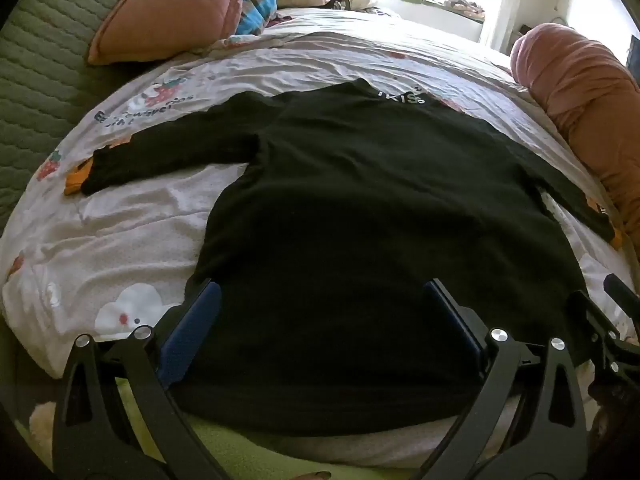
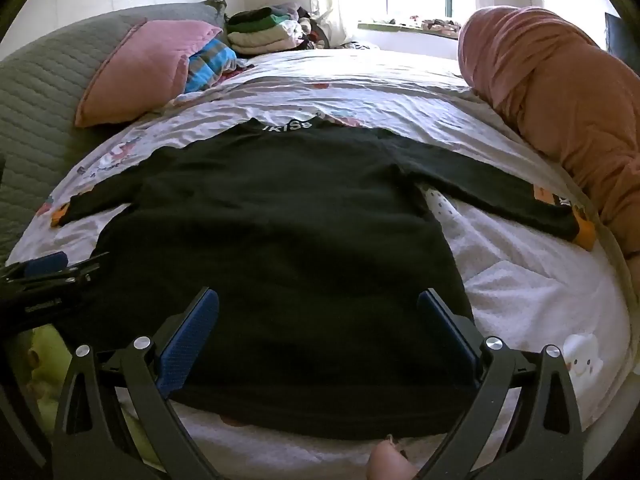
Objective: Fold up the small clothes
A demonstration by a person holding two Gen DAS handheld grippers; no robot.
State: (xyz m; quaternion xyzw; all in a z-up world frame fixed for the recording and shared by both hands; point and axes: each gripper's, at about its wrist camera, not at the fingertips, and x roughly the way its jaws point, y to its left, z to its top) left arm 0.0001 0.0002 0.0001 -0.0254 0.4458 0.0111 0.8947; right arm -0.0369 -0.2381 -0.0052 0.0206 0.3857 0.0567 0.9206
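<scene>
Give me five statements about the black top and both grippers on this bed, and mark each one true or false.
1. The black top lies flat with both sleeves spread outward. True.
2. The left gripper is clamped on the hem. False: its jaws stand wide open over the lower part of the top and grip nothing.
3. The right gripper is open. True.
4. The top is already folded in half. False: it is still spread out whole, neckband at the far end.
5. A pink pillow lies beyond the top's left sleeve. True.
</scene>
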